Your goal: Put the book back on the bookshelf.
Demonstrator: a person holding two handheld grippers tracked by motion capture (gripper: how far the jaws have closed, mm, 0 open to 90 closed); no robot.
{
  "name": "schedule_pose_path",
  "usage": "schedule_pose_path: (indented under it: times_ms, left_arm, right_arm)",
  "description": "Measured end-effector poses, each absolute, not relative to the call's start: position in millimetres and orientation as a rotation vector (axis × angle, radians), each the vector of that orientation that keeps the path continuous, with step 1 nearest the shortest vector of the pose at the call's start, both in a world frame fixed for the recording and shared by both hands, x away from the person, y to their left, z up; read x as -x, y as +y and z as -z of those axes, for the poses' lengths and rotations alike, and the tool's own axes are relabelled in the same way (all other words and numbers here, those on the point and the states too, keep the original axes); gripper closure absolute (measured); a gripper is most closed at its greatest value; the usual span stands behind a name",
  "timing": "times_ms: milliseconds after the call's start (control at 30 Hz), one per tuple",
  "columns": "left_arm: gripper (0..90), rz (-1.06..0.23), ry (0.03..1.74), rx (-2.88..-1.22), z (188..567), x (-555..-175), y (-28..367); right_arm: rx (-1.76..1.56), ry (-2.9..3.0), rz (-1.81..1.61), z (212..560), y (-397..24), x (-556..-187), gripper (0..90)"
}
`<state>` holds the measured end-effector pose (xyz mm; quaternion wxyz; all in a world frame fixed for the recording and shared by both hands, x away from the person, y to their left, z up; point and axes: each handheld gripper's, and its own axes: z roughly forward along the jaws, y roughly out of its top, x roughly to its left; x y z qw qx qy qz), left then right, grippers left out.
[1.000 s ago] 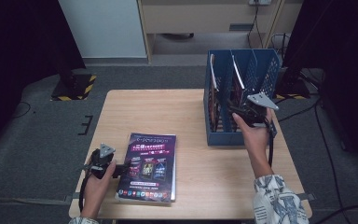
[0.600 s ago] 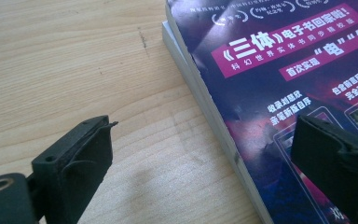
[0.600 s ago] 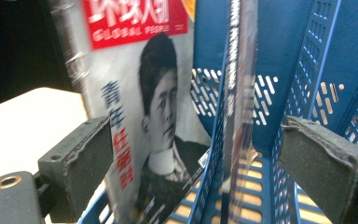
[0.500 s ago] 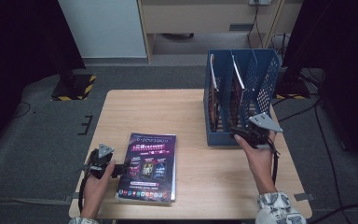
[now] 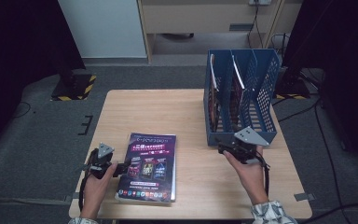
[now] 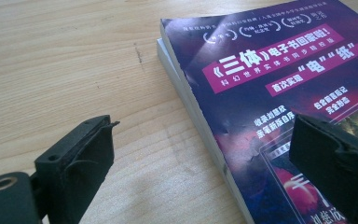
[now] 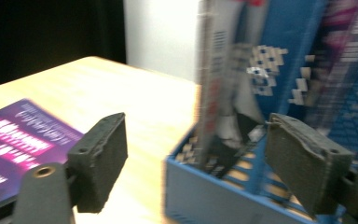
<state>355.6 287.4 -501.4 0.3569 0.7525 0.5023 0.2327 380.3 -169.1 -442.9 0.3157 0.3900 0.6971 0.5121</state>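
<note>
Purple book (image 5: 148, 165) lies flat on the wooden table (image 5: 168, 112), the left gripper (image 5: 121, 168) open-jawed at its edge. Right gripper (image 5: 223, 148), jaws apart and just closing on nothing, faces the blue file rack (image 5: 261, 93)

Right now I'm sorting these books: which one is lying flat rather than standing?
The purple-covered book on the table by the left gripper; the others stand in the blue rack.

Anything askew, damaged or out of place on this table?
Nothing stands out. The book lies flat and intact on the table, and the blue file rack stands upright with its books upright in their slots.
</note>
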Motion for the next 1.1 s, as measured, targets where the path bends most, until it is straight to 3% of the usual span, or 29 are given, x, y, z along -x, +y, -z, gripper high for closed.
schedule_pose_path:
  times_ms: [367, 800, 1000, 1100]
  left_arm:
    - [15.3, -0.631, 1.258, -1.937, 496, -353, 281]
    - [38.3, -0.573, 1.196, -1.984, 498, -354, 271]
    - [39.8, -0.554, 1.216, -1.995, 504, -358, 269]
    - [36.1, -0.543, 1.237, -1.996, 507, -361, 269]
  right_arm:
    - [-0.903, 2.048, -1.317, 461, -116, -366, 31.2]
    - [-0.803, 2.238, -1.274, 481, -81, -359, 36.6]
    - [-0.787, 2.290, -1.248, 487, -76, -358, 35.6]
    - [-0.774, 2.317, -1.228, 489, -73, -357, 34.6]
